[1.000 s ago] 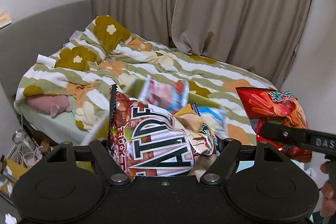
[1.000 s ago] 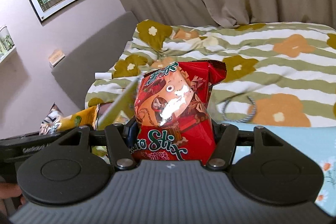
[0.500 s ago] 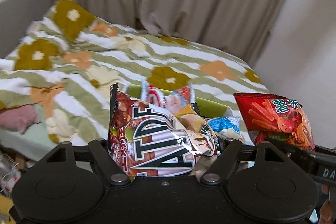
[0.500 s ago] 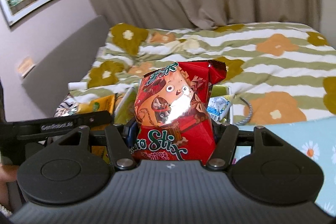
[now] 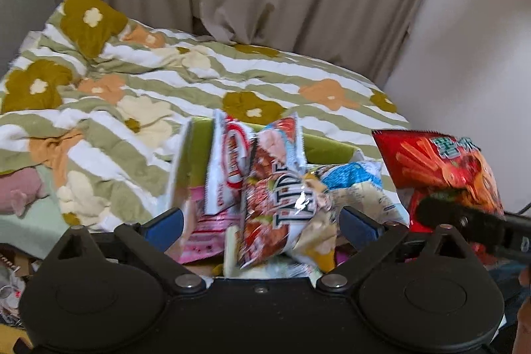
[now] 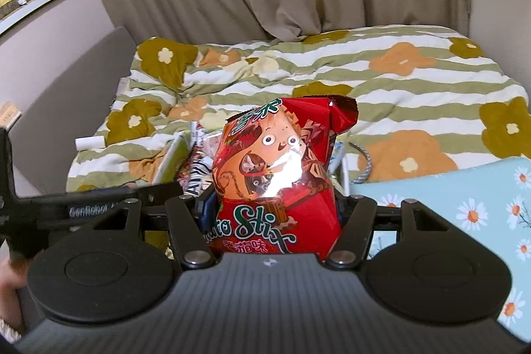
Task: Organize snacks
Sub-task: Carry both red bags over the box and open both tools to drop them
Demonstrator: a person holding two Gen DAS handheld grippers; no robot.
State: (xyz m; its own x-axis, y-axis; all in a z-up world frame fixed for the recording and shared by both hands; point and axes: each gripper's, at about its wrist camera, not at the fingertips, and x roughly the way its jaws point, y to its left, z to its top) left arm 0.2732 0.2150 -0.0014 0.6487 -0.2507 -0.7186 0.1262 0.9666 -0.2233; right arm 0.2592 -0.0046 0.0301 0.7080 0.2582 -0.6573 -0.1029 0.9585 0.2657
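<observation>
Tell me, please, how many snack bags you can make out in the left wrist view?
5, though more may be buried: a brown-and-white bag just dropped by the opening left gripper, white-and-red, pink and blue-and-white ones in the green box, and the red bag clamped in the right gripper.

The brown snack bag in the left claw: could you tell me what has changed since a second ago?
The left claw has just been opening, letting go of the brown snack bag, which now tips loose between its fingers into the green box. The right claw stays clamped on the red Tomato Stix bag.
</observation>
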